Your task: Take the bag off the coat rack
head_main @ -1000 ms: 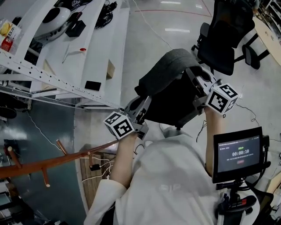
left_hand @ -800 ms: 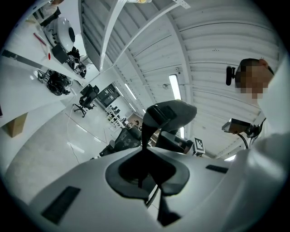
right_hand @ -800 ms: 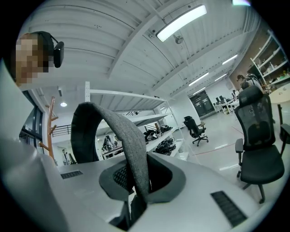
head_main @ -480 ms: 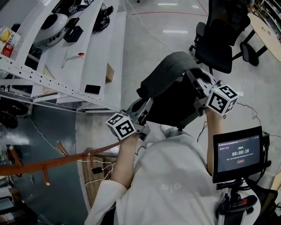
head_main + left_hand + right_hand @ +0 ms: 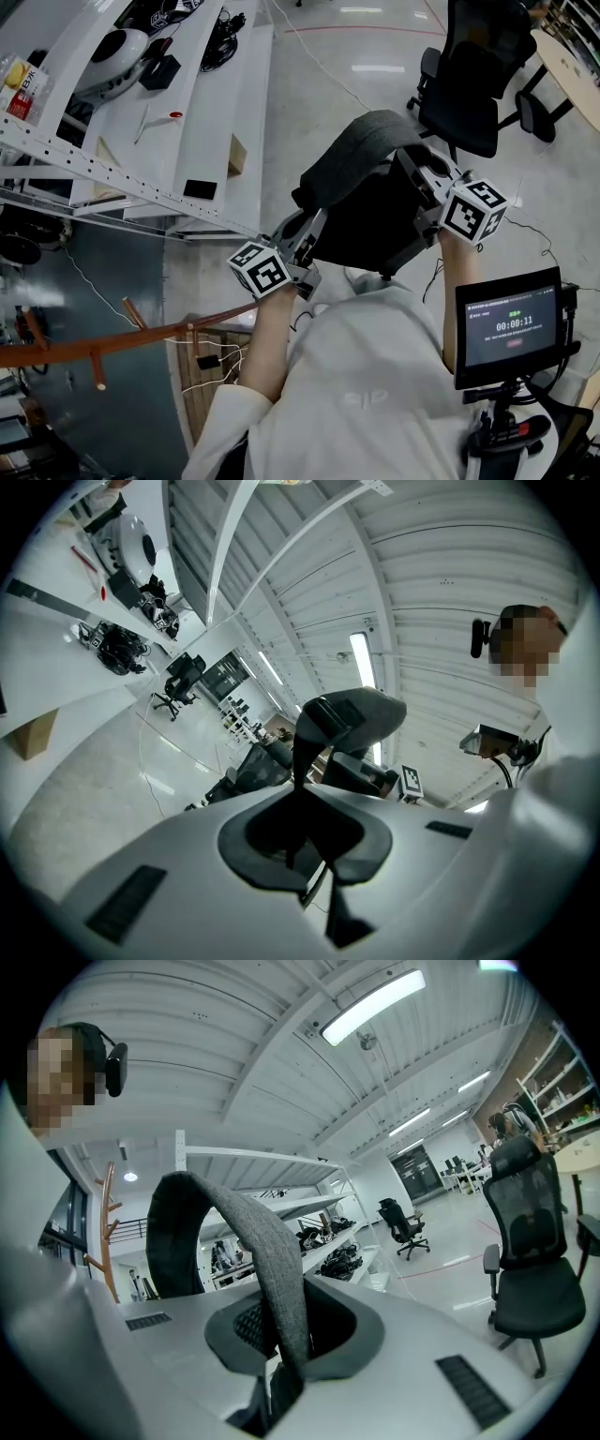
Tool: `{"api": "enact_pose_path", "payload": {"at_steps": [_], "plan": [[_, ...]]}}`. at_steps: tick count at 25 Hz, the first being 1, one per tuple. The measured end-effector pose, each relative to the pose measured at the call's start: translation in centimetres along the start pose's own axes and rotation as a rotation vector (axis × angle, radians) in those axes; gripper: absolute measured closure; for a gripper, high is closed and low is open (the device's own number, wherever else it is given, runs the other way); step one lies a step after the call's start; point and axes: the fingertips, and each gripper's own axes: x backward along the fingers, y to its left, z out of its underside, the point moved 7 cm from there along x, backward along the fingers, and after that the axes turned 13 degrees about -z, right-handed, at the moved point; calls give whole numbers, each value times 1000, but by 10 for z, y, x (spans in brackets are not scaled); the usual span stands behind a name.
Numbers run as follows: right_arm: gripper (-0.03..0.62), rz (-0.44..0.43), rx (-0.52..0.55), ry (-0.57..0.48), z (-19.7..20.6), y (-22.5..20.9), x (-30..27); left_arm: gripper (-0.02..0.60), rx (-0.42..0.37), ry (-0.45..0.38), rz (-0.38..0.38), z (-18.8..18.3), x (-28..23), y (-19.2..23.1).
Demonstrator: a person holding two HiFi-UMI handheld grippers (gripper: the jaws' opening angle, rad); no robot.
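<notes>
Pinching bag [image 5: 361, 159]: left gripper [image 5: 300, 794] dark edge [image 5: 298, 761], right gripper [image 5: 284, 1297] grey strap [image 5: 248, 1227]; head view hides grips.

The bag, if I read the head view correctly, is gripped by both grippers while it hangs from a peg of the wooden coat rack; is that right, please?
Not quite. Both the left gripper and the right gripper do grip the bag, but it hangs from no peg: the head view shows the coat rack down at the left, apart from the bag.
</notes>
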Motion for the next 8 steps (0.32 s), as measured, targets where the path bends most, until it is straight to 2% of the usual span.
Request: {"api": "enact_pose_path", "payload": {"at_steps": [8], "plan": [[554,-3,-8,2,2,0,-1,566,11,-6,-16,1,4,1]]}}
